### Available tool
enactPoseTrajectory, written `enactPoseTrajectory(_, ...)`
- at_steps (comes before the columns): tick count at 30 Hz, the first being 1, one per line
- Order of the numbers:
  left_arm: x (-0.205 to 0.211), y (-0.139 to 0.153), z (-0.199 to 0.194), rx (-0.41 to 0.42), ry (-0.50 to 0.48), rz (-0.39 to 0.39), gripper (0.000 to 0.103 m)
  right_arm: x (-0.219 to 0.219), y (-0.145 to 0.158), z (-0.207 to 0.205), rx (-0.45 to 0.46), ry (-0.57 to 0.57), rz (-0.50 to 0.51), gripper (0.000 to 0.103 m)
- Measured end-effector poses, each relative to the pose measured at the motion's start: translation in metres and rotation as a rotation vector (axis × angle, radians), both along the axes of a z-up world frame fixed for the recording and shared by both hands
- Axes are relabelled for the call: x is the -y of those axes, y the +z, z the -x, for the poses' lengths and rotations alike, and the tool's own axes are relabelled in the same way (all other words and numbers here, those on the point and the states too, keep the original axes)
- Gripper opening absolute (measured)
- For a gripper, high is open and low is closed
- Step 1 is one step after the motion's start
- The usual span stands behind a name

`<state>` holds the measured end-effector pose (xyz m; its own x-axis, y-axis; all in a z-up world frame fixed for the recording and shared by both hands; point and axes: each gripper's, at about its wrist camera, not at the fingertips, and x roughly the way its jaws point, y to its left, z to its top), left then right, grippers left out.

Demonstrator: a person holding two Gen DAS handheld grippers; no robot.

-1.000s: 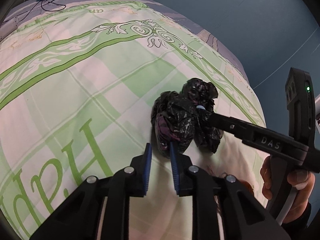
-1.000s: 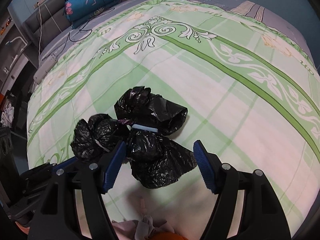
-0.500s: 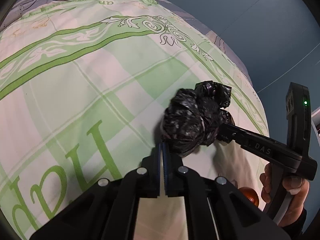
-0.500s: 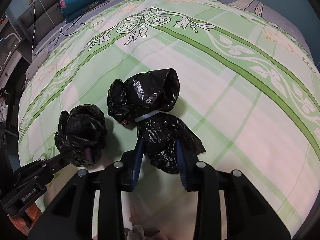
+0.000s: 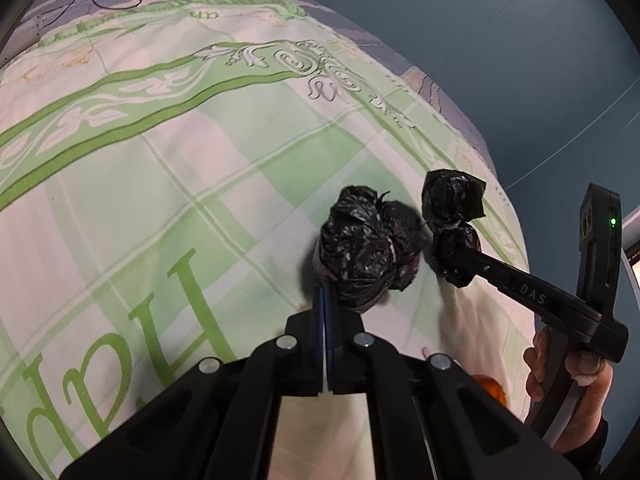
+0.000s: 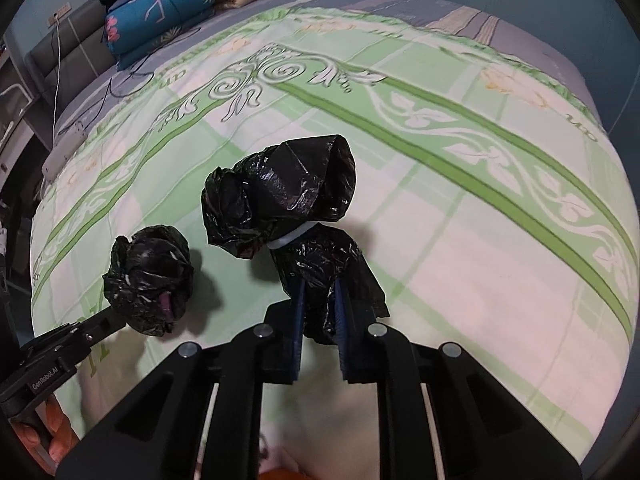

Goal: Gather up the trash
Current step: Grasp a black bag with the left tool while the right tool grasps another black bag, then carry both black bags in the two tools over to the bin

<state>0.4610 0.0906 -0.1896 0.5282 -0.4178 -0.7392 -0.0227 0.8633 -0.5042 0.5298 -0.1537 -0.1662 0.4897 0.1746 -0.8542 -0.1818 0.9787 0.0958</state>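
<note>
Two tied black trash bags are held above the green and white bedspread (image 5: 160, 200). My left gripper (image 5: 325, 296) is shut on the rounder bag (image 5: 368, 244), pinching its lower edge; this bag also shows at the left of the right wrist view (image 6: 150, 276). My right gripper (image 6: 320, 292) is shut on the tail of the longer bag (image 6: 280, 196), which has a white tie around its middle. In the left wrist view that bag (image 5: 454, 208) hangs at the tip of the right gripper, just right of the rounder bag.
The bedspread (image 6: 440, 160) covers the whole bed. Folded blankets and pillows (image 6: 168, 12) lie at the head, with a cable and power strip (image 6: 64, 148) near the left edge. A blue wall (image 5: 520, 60) runs beside the bed. Something orange (image 5: 490, 390) lies below the grippers.
Both grippers closed on their bags and lifted them off the bedspread. The two bags, touching a second ago, have been pulled apart.
</note>
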Motion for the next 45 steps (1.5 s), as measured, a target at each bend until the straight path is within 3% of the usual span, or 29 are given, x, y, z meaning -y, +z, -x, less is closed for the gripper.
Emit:
enactPoseTrajectory(10,0.012,0.040,0.023,0.084,-0.021,-0.008,0.000,0.038,0.043,0.047,0.069,-0.040,-0.039,0.013)
enactPoseTrajectory(16,0.026,0.051,0.023,0.126,-0.043,-0.093,0.003,0.047,0.059,0.075,0.096,-0.032,-0.069,0.013)
enactPoseTrajectory(17,0.030,0.051,0.018,0.125,-0.060,-0.103,0.015,0.049,0.061,0.078,0.099,-0.030,-0.075,0.013)
enactPoseTrajectory(18,0.033,0.051,0.015,0.129,-0.062,-0.114,0.035,0.050,0.062,0.082,0.101,-0.023,-0.078,0.013)
enactPoseTrajectory(20,0.039,0.050,0.008,0.140,-0.048,-0.164,0.051,0.053,0.064,0.088,0.105,-0.017,-0.081,0.013)
enactPoseTrajectory(27,0.053,0.017,-0.029,0.067,-0.055,-0.233,0.050,0.056,0.068,0.104,0.110,0.006,-0.091,0.013)
enactPoseTrajectory(31,0.050,0.010,-0.035,0.056,-0.038,-0.218,0.035,0.058,0.074,0.113,0.125,0.009,-0.100,0.013)
enactPoseTrajectory(38,0.051,0.044,0.009,0.123,-0.039,-0.194,0.029,0.074,0.099,0.151,0.178,-0.006,-0.144,0.013)
enactPoseTrajectory(45,0.083,0.112,0.098,0.247,-0.126,-0.194,0.029,0.115,0.131,0.222,0.254,-0.062,-0.174,0.013)
